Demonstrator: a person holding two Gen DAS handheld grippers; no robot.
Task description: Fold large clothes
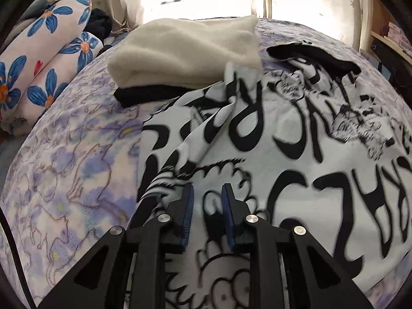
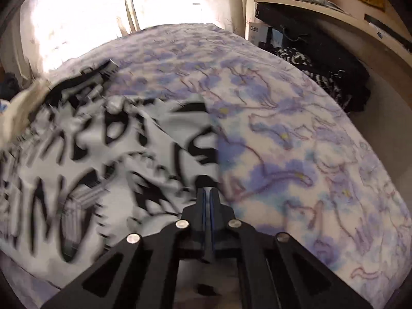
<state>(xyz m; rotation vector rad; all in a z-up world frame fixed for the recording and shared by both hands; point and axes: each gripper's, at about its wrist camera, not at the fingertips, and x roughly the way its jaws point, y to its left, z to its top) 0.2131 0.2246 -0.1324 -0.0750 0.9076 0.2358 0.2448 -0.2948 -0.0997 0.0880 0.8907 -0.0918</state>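
A large white garment with a bold black graffiti print lies spread on the bed, rumpled along a diagonal fold. My left gripper hangs just above its near part. Its blue pads stand apart, and only the flat print shows in the gap. In the blurred right wrist view the same garment fills the left half. My right gripper sits at its right edge with the pads pressed together, and a dark bump of fabric shows at the tips.
A purple-flowered fleece bed cover lies under everything. A folded cream cloth rests on a black one at the far side. A rolled blue-flower quilt lies far left. A shelf and dark bags stand right of the bed.
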